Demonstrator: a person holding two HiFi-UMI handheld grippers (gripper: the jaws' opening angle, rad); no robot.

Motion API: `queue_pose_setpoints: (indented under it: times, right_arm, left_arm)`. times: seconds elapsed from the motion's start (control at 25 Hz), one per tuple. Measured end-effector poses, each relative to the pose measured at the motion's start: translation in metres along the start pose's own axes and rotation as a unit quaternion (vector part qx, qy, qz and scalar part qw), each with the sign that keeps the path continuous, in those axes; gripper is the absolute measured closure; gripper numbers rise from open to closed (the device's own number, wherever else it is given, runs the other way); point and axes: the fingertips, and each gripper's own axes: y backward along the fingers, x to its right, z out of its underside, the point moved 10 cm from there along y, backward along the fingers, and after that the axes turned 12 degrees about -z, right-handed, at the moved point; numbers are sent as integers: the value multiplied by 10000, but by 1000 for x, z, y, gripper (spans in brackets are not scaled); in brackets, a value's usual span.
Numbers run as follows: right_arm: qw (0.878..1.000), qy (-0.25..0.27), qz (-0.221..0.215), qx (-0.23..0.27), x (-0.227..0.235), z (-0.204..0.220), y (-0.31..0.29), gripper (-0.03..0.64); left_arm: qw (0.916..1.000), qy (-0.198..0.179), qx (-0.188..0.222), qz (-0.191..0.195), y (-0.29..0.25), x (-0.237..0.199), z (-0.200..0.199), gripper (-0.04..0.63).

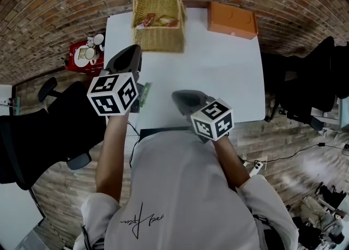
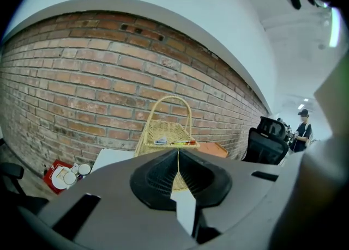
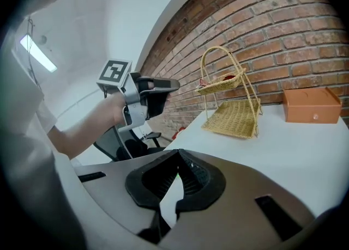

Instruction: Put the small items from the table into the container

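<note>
Table (image 1: 218, 74): white top, mostly bare, with an open lane from the near edge at 6 o'clock to the far edge at 12. A brick wall (image 1: 65, 4) runs close behind the far edge.

Black office chairs crowd both sides, one (image 1: 54, 118) at 9 o'clock and another (image 1: 311, 88) at 3.

Wicker basket (image 1: 158, 31): two tiers with a hoop handle, on the far edge at about 11 o'clock. Small packets (image 1: 158, 22), red and white, lie on its upper tier.

Orange box (image 1: 233, 19): far corner, 1 o'clock, well apart from the basket.

Left gripper (image 1: 132, 52): over the left edge at 9 o'clock, jaws closed together, nothing between them.

Right gripper (image 1: 176, 96): over the near edge at 6 o'clock, jaws pressed together, also empty.

Writing: script print on the shirt back (image 1: 143, 220), not legible. Packet print is too small to read. Each marker cube (image 1: 113, 93) carries only black-and-white squares.
</note>
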Motion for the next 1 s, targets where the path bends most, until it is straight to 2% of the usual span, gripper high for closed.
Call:
queue_pose_setpoints:
  times: [0.12, 0.36, 1.0]
  right_arm:
    - [10000, 37, -37, -20, -3, 2, 1, 595]
    - [10000, 47, -61, 4, -6, 6, 5, 595]
    - [9998, -13, -191, -96, -1, 11, 8, 595]
  left_arm:
    - [10000, 49, -28, 1, 8, 0, 13, 581]
    - [9992, 378, 38, 131, 24, -3, 38, 584]
    - [9982, 454, -367, 124, 52, 7, 92, 584]
